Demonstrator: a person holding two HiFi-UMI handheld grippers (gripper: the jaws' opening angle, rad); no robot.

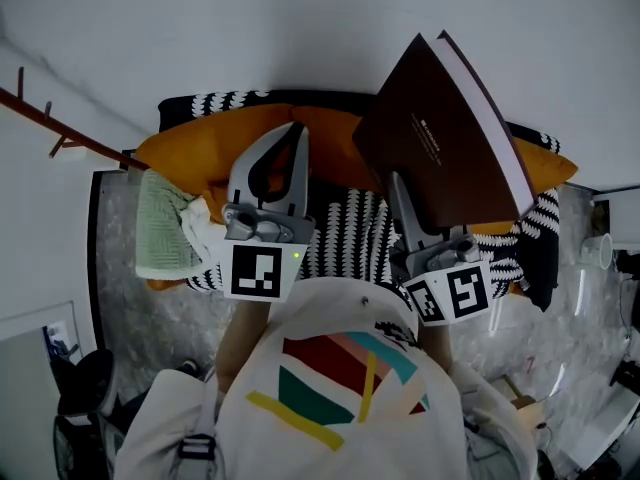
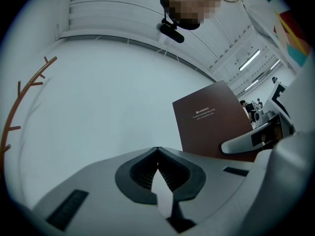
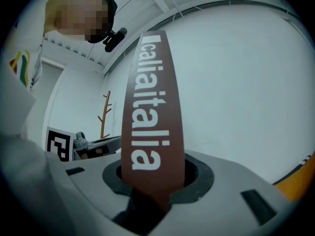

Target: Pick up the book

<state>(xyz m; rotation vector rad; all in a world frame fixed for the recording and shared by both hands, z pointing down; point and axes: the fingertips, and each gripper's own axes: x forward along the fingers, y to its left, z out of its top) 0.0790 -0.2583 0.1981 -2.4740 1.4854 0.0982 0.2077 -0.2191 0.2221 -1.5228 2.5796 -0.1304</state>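
The right hand-held gripper [image 1: 408, 208] grasps the book [image 1: 440, 133] by its spine, upright above the cushion [image 1: 200, 143]; pickup looks done, while the left hand-held gripper [image 1: 295, 138] beside it is clenched empty; next calls for steady holding

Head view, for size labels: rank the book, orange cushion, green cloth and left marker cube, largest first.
Top: book and orange cushion look alike; book is nearer the camera.
Then green cloth.
Last, left marker cube.
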